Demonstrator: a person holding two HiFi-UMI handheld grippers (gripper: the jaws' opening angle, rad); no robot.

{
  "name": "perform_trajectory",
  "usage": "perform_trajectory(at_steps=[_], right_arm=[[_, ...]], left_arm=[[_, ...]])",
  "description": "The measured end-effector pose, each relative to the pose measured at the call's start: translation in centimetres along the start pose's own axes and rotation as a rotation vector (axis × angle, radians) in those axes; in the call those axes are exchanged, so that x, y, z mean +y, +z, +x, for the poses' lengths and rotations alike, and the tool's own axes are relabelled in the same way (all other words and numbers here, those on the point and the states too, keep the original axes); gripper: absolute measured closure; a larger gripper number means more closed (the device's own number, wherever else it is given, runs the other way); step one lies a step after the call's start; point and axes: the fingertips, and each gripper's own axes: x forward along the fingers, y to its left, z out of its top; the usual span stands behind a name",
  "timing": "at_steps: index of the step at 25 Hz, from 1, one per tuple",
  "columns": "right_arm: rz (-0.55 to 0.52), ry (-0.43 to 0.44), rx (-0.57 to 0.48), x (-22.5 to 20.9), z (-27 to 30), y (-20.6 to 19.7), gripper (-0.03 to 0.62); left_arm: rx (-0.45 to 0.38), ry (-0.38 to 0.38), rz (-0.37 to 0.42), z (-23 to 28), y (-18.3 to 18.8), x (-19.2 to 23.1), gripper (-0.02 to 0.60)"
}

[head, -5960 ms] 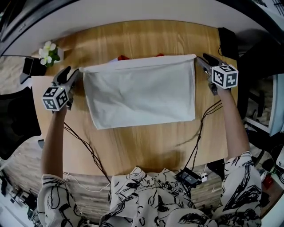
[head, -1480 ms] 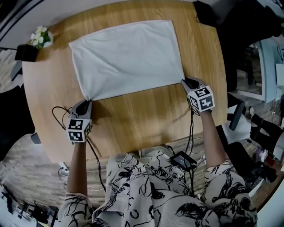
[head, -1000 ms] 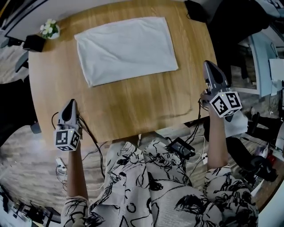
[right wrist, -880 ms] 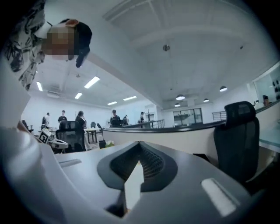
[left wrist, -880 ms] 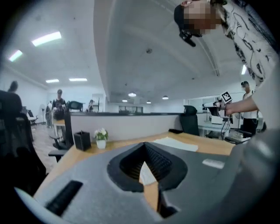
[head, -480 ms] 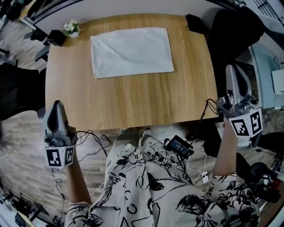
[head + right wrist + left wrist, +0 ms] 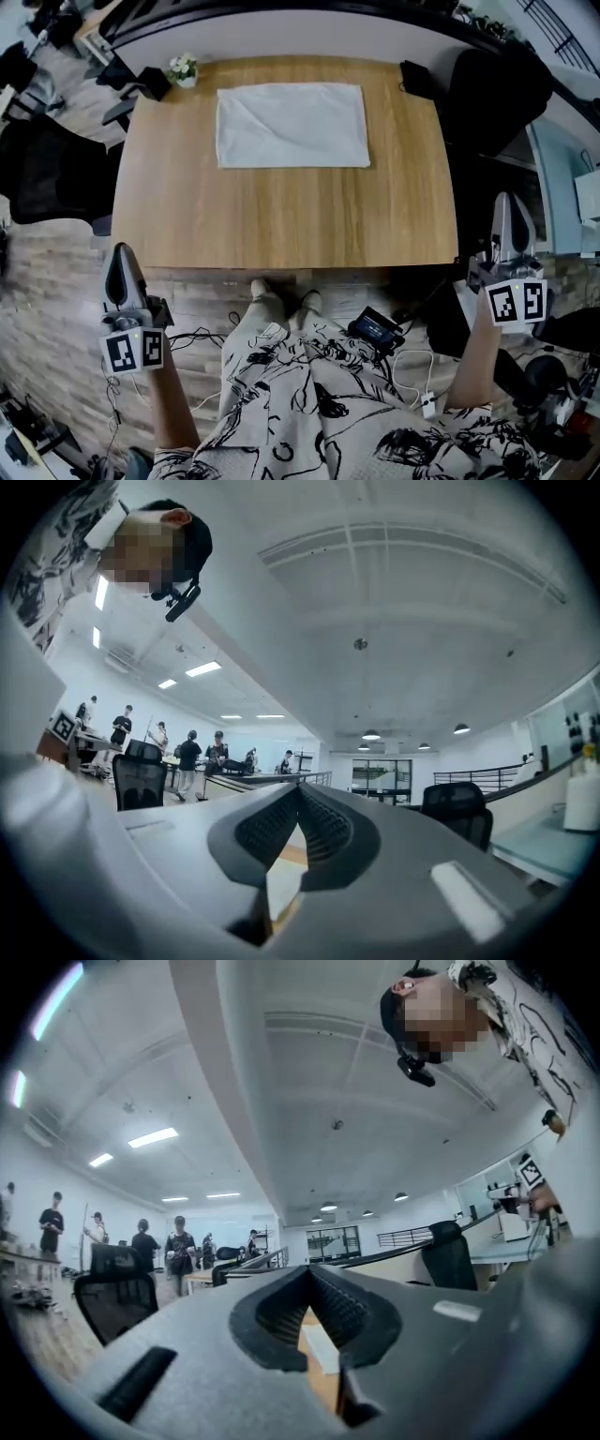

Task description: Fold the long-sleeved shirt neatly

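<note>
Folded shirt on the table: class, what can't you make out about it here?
- Sleeves and collar of the shirt: head view, covered by its top layer.
- Layer count: head view, seen from above and too small.
- Gripper views: left gripper and right gripper block nearly all the table.

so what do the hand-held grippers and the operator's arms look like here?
Left gripper and right gripper: grey, tapered bodies, dark ribbed jaws, each with a white cube bearing black square markers. Arms bare below the short sleeves of a black-and-white patterned top.
</note>
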Motion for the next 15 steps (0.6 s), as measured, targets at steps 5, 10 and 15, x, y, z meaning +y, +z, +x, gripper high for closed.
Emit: perform_trajectory(at_steps=[5,10,15], right_arm=[[0.017,-0.084,0.019,2.0,-5.7,-1.5,0.583],[-0.009,-0.182,0.039,5.0,-9.4,-2.8,0.583],[0.019,-0.221,0.012,7.4,-11.0,-3.6,0.583]], left_arm=[[0.010,0.117,-0.052,-3.1,-0.2,4.1,0.581],[0.017,0.056,-0.051,-3.9,-1.1,3.1,0.580],[0.041,0.042,-0.086,-4.6,-2.5,1.8,0.581]])
